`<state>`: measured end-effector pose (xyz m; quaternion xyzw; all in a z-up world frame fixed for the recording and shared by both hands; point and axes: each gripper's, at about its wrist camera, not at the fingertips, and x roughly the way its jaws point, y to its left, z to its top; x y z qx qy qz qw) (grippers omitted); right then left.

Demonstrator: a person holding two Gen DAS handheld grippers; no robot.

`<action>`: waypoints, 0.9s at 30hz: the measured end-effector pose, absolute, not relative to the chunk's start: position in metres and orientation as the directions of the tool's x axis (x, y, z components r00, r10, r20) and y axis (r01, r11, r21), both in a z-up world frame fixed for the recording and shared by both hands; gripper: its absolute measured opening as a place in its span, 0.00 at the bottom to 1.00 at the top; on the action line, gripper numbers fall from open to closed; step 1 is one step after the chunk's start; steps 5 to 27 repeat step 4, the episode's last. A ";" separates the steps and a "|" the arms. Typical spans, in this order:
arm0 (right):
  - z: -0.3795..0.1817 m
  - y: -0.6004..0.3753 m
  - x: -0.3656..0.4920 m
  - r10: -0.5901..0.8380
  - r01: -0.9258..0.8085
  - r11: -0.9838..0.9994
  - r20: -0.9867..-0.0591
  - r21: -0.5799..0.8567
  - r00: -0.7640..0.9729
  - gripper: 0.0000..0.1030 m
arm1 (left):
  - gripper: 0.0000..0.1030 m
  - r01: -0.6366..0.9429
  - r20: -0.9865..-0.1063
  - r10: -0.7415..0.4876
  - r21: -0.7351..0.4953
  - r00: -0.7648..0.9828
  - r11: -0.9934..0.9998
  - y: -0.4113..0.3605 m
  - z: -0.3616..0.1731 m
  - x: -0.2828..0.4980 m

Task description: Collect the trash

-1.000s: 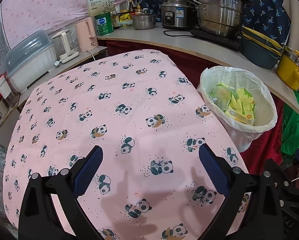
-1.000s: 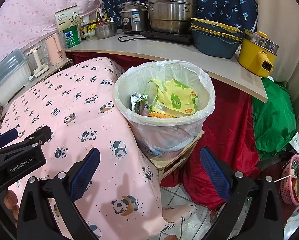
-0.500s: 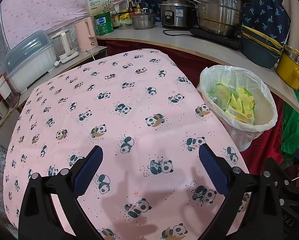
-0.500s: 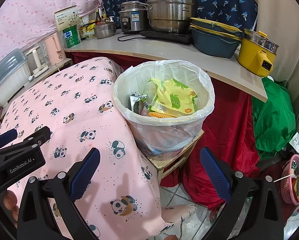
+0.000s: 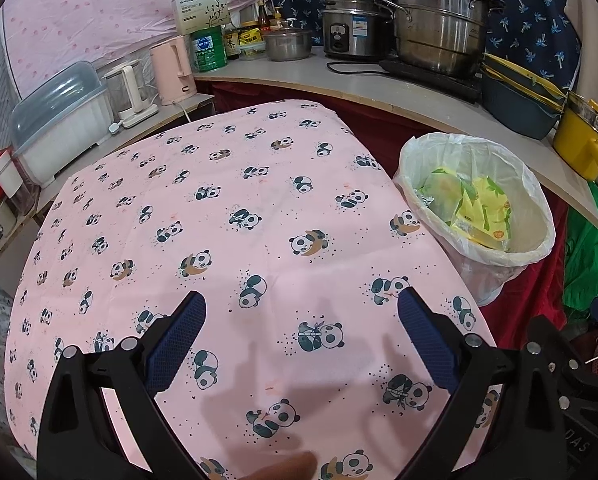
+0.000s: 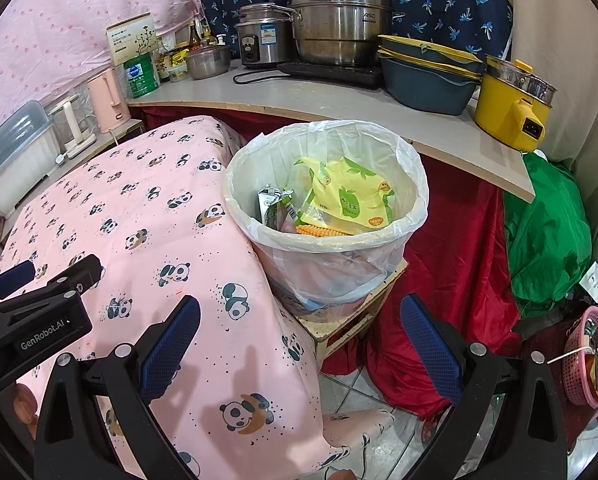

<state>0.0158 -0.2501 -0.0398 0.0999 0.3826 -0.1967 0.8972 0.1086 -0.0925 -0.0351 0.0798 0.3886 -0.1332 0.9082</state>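
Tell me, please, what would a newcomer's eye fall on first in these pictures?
The pink panda cloth fills the foreground, with nothing lying on it. Right of it stands a white-lined bin holding yellow wrappers. Both tongs, left and right, are open over the cloth's near edge, holding nothing.

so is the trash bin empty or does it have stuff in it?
Partly filled. The trash bin holds a yellow snack bag and other wrappers below its white liner rim.
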 end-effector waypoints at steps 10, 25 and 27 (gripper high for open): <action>-0.043 -0.251 0.017 -0.275 0.432 0.901 -0.730 0.031 0.626 0.94 | 0.90 0.304 -0.725 -0.183 0.038 0.664 0.952 -0.093 -0.036 0.109; -0.043 -0.251 0.017 -0.275 0.432 0.901 -0.730 0.031 0.626 0.94 | 0.90 0.304 -0.725 -0.183 0.038 0.664 0.952 -0.093 -0.036 0.109; -0.043 -0.251 0.017 -0.275 0.432 0.901 -0.730 0.031 0.626 0.94 | 0.90 0.304 -0.725 -0.183 0.038 0.664 0.952 -0.093 -0.036 0.109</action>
